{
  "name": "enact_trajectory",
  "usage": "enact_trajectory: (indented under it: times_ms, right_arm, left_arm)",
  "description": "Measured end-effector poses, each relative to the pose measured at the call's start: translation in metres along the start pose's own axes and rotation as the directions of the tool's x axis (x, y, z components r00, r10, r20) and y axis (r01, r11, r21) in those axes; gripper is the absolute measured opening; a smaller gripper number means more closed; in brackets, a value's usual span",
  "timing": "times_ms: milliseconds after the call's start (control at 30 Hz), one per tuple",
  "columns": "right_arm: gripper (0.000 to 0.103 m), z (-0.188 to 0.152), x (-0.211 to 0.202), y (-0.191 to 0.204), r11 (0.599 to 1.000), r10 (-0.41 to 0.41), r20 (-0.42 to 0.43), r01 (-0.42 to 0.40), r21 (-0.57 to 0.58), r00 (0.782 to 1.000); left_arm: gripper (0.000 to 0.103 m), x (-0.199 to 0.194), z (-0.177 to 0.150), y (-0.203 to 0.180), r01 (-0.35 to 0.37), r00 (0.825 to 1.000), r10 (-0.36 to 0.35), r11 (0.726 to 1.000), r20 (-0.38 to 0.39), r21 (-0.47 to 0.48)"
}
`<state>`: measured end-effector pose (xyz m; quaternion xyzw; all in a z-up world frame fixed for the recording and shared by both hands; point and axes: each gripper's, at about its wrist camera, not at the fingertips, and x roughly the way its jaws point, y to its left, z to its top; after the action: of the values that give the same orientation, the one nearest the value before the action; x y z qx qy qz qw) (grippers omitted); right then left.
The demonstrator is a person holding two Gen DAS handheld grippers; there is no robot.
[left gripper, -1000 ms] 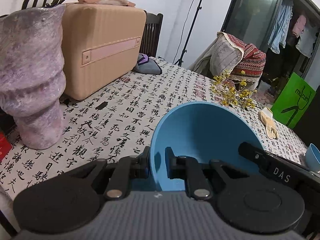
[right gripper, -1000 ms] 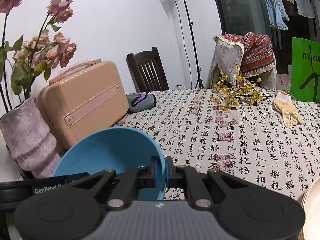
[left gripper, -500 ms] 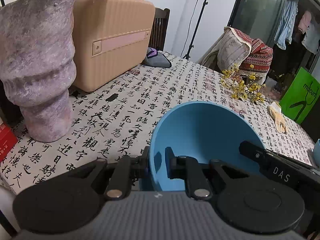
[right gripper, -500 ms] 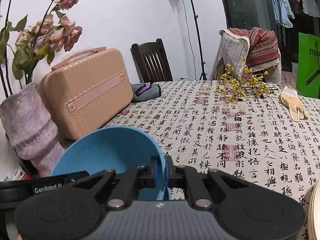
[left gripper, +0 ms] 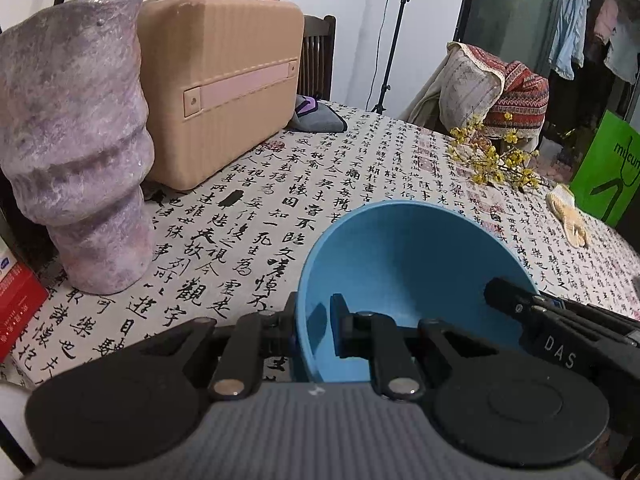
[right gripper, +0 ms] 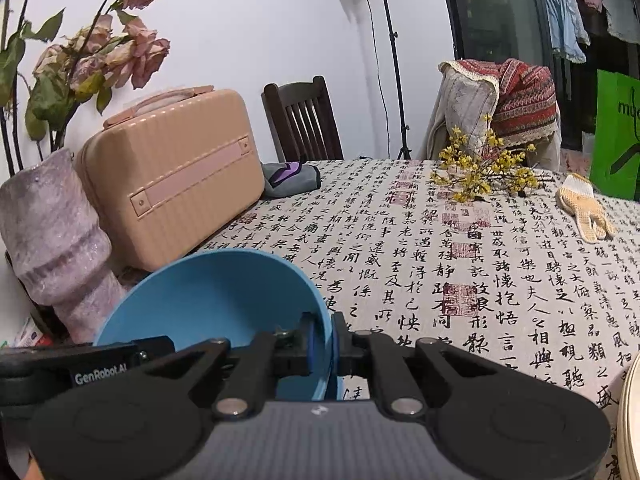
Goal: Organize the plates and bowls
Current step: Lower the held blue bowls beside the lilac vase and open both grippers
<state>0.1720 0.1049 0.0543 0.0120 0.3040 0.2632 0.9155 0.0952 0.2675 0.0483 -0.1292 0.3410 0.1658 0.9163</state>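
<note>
Left wrist view: left tongs [left gripper: 314, 330] are seen clamped on the near left wall of the blue bowl [left gripper: 404, 276], one finger inside, one outside.
Right wrist view: right tongs [right gripper: 324, 342] are clamped on the bowl's right wall [right gripper: 208, 300] in the same manner.
Bowl: held between both tongs, tilted, its opening turned toward the cameras; whether it touches the worktop [left gripper: 360, 168] cannot be told.
Beside bowl: a mottled purple vase [left gripper: 76, 148] is noted standing upright to the left, dried roses [right gripper: 108, 52] rising from it.
Behind vase: a tan case [left gripper: 216, 80], set just beside the vase.
Near right edge: a pale plate rim [right gripper: 628, 420] is partly seen.
Far worktop: a grey pouch [right gripper: 288, 178], yellow flower sprigs [right gripper: 484, 172] and a knit glove [right gripper: 586, 210] are recorded.
Beyond: a dark wooden chair [right gripper: 304, 120] and a lamp stand [right gripper: 390, 52].
</note>
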Motion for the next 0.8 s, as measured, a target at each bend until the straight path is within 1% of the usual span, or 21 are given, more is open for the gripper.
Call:
enact_trajectory:
  times_ms: [200, 467, 600, 800]
  right_arm:
    - [0.009, -0.004, 0.001, 0.0, 1.0, -0.004, -0.002, 0.004, 0.001, 1.0]
    - [0.01, -0.007, 0.001, -0.004, 1.0, -0.012, 0.002, 0.012, 0.0, 1.0]
    - [0.01, -0.009, 0.002, -0.004, 1.0, -0.008, 0.001, 0.008, -0.003, 1.0]
    - [0.01, -0.011, 0.007, -0.005, 1.0, -0.002, -0.002, 0.002, 0.002, 1.0]
  left_arm:
    - [0.015, 0.0, -0.001, -0.009, -0.04, 0.999, 0.04, 0.997, 0.005, 0.064]
    - [0.016, 0.002, -0.008, -0.023, -0.101, 0.995, 0.098, 0.98, 0.027, 0.169]
    - [0.017, 0.004, -0.009, -0.027, -0.122, 0.993, 0.119, 0.973, 0.029, 0.196]
    - [0.017, 0.007, -0.01, -0.028, -0.131, 0.991, 0.13, 0.968, 0.017, 0.214]
